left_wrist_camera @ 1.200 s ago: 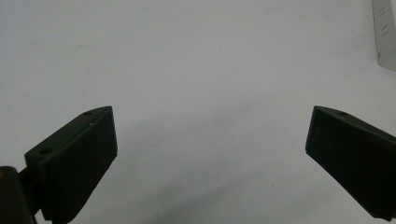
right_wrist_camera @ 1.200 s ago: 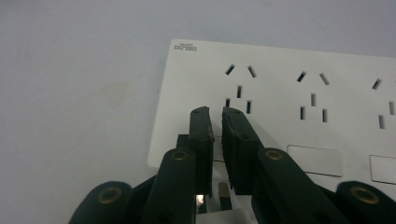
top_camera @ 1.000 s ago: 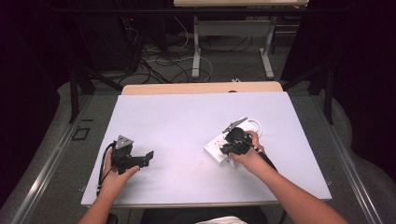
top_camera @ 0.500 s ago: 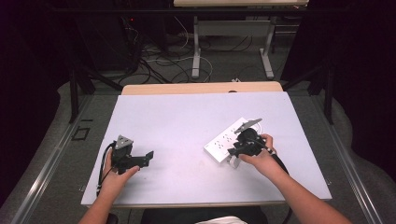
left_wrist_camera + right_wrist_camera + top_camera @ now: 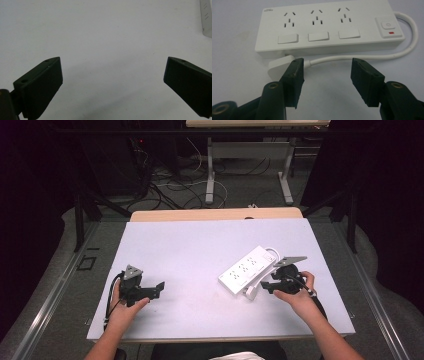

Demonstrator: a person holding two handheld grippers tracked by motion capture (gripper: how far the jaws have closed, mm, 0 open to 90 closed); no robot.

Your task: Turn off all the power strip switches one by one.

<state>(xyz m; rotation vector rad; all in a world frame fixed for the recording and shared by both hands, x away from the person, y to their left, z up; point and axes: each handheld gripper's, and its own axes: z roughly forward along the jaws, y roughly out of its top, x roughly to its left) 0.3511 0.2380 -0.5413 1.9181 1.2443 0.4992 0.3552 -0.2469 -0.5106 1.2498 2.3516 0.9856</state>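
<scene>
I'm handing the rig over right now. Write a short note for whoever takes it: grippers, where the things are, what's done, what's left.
Right gripper: open, holding nothing, just in front of the power strip's cable, near its white plug.
Left gripper: open and empty, over bare table on the left.
Power strip: flat on the table, right of centre, cable looped round to its front side.
Done: nothing grasped.
Left: probably close on the plug or cable and carry on.

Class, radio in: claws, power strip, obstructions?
Left claw open, idle. Right claw open beside white plastic power strip, near its plug. Nothing between.
</scene>
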